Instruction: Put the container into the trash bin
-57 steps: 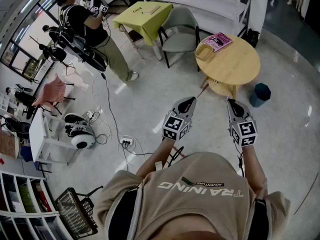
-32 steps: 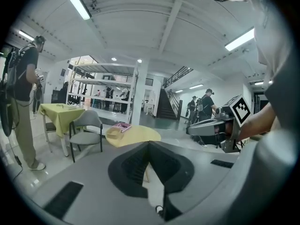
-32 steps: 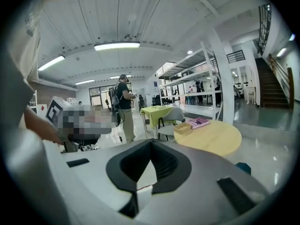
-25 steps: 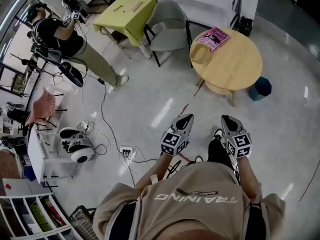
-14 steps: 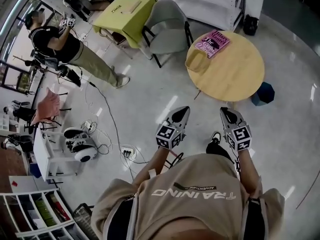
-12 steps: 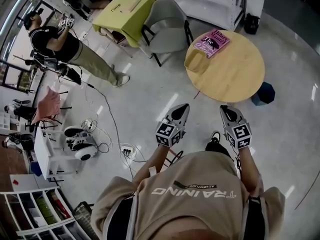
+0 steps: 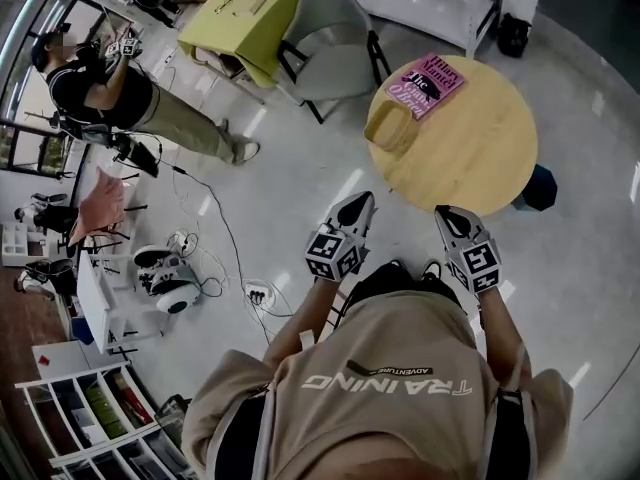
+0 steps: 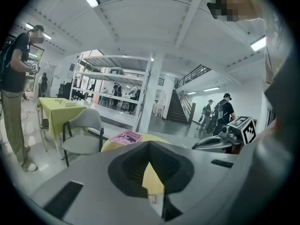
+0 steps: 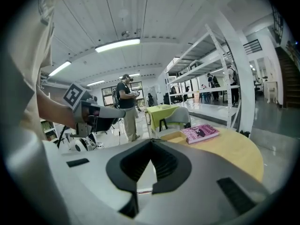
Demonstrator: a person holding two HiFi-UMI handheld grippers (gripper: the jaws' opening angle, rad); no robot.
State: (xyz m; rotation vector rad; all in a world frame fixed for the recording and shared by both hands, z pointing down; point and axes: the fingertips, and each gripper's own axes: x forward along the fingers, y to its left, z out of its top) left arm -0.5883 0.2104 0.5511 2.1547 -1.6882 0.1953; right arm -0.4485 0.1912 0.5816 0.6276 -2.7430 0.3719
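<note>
A shallow tan container [image 7: 390, 128] sits on the round wooden table [image 7: 470, 153], next to a pink book [image 7: 432, 76]. The same container [image 9: 173, 136] shows in the right gripper view beside the book [image 9: 200, 132]. A dark blue trash bin [image 7: 541, 189] stands on the floor at the table's right, partly hidden by the tabletop. My left gripper [image 7: 365, 198] and right gripper [image 7: 442, 211] are held side by side just short of the table's near edge. Both are shut and empty. The left gripper [image 8: 150, 145] and right gripper [image 9: 151, 142] each point at the table.
A grey chair [image 7: 330, 28] and a yellow-covered table [image 7: 245, 13] stand beyond the round table. Another person [image 7: 100, 83] stands at the far left. Cables and a power strip [image 7: 258, 290] lie on the floor to my left. A white shelf unit [image 7: 90, 408] is at the lower left.
The person has walked forward, so the round table is nearer. Both grippers have come up to its near edge, still shut and side by side.
</note>
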